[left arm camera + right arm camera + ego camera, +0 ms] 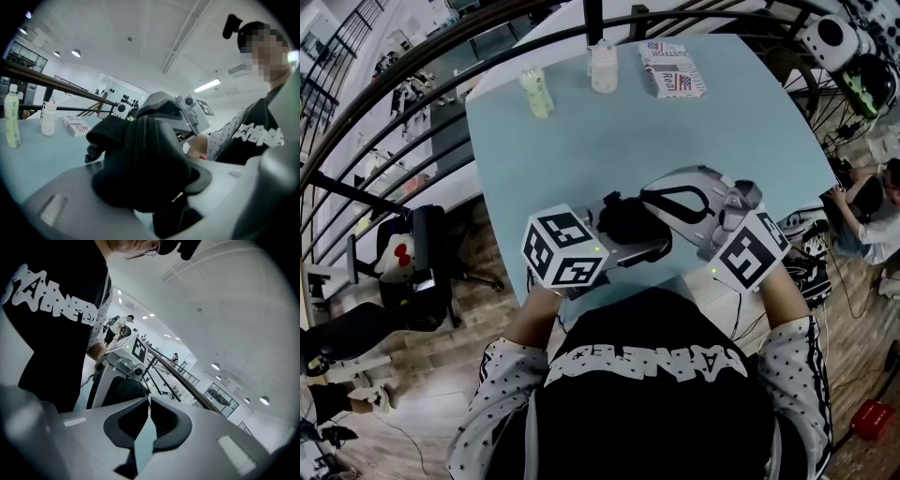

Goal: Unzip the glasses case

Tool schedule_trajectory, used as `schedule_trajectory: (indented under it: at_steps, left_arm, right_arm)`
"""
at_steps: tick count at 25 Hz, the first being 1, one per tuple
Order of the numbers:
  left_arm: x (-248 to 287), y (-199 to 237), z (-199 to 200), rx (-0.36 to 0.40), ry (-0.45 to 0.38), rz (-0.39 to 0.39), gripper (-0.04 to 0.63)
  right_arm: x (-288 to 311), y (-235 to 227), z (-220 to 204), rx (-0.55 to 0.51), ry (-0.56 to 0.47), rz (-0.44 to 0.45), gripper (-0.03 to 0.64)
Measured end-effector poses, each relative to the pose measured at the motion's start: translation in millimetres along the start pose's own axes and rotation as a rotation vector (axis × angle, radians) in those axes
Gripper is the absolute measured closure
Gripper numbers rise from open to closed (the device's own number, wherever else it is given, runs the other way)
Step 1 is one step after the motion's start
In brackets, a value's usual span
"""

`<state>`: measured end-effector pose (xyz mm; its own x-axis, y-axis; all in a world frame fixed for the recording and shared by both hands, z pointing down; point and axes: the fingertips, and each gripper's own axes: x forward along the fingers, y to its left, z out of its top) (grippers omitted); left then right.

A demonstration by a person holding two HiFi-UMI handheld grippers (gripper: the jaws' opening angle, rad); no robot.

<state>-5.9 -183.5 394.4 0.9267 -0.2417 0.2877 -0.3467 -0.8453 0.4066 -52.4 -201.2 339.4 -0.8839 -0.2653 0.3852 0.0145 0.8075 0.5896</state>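
A black zippered glasses case (623,222) is held just above the near edge of the light blue table (609,141). My left gripper (637,232) is shut on it. In the left gripper view the case (140,159) fills the space between the grey jaws of the left gripper (154,180), zipper seam facing the camera. My right gripper (649,197) comes in from the right, its tips at the case. In the right gripper view the black pads of the right gripper (149,401) meet at their tips on a thin dark zipper pull, with the case (123,389) just beyond.
At the table's far edge stand a pale green bottle (536,92), a clear bottle (603,67) and a printed box (672,68). A dark curved railing (412,70) rings the table. A black chair (417,262) is down to the left, and a person (872,216) sits at the right.
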Motion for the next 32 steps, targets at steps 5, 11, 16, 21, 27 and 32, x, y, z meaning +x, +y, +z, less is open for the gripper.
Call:
schedule_trajectory:
  at_steps: [5,11,16,21,27,32]
  left_arm:
    - [-3.7,0.0,0.7,-0.004,-0.015,0.003,0.595]
    - [-16.4,8.8,6.3,-0.019,-0.077,0.049,0.595]
    - [-25.8,14.2,11.8,-0.016,-0.134,0.097,0.595]
    - [-38.1,15.7,18.4,-0.007,-0.187,0.152,0.595]
    - [-45.7,15.7,25.2,0.007,-0.219,0.196,0.595]
    - [-39.1,15.4,24.0,0.013,-0.217,0.209,0.595]
  right_arm:
    - [1.0,-2.7,3.5,0.051,-0.027,-0.001,0.581]
    - [-2.2,-14.0,6.1,0.105,-0.075,-0.070,0.586]
    - [-20.1,-25.4,-3.2,0.299,-0.141,-0.210,0.612]
    - [-38.5,-34.8,-8.7,0.486,-0.252,-0.351,0.612]
    - [-52.6,-30.9,-25.1,0.655,-0.302,-0.480,0.612]
    - [-58.6,-24.0,-44.7,0.781,-0.319,-0.540,0.612]
